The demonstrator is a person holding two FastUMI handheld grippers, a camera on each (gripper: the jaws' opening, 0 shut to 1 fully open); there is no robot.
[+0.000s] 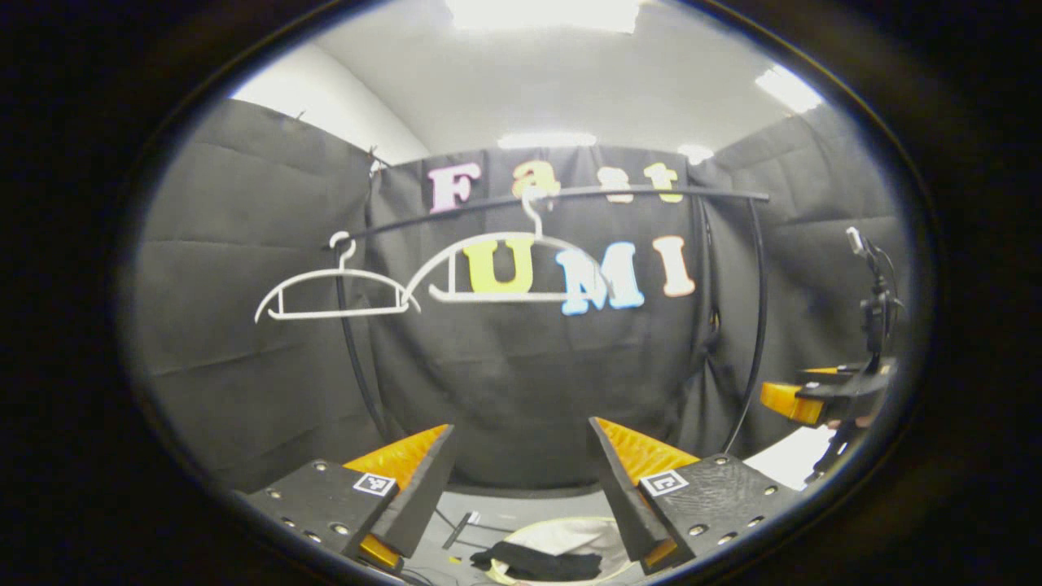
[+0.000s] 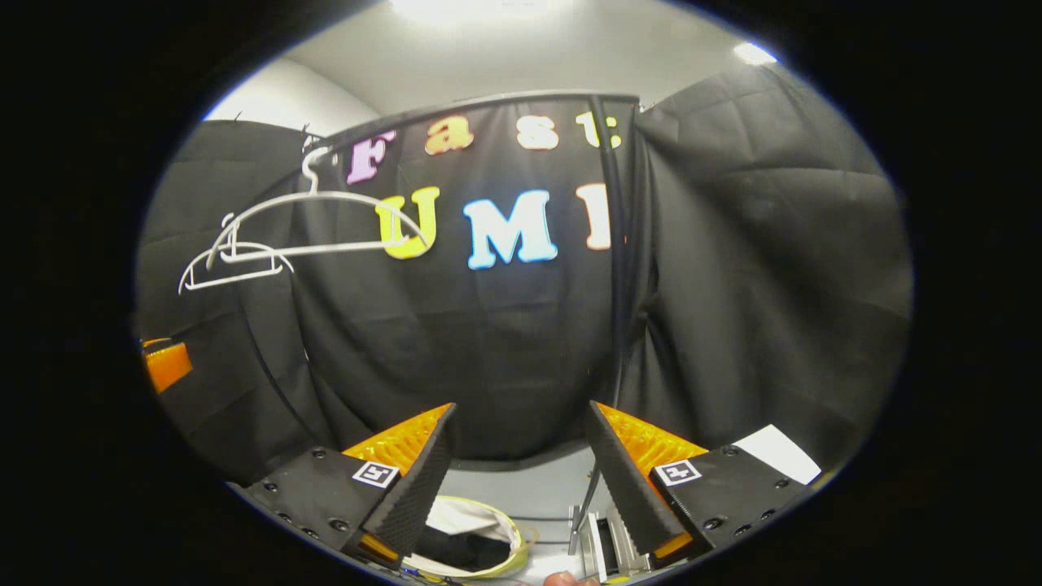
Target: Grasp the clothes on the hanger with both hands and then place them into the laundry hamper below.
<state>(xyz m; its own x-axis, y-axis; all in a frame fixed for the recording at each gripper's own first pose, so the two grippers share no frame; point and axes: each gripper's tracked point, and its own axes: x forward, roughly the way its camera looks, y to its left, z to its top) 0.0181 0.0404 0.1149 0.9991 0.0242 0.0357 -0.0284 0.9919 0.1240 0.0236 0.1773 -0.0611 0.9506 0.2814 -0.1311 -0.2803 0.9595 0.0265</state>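
Hanging bare at upper left, 2 hangers [image 1: 488,268]; dark clothes [image 1: 537,561] already in hamper [image 1: 570,533] at bottom. Left gripper [image 1: 521,488] and right gripper [image 2: 521,480] spread wide, holding nothing; best kept back.

1. We see two hangers [image 1: 334,295] [image 1: 509,268] of smooth, pale plastic on a thin, glossy metal rail [image 1: 570,195].
2. We note matt, quilted cloth on the wall [image 1: 244,268].
3. The clothes [image 1: 537,561] look like soft, matt fabric inside the thin cloth hamper [image 1: 570,533].

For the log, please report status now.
Left gripper and right gripper open, empty. Hangers bare. Dark clothes in hamper. Nothing blocking.
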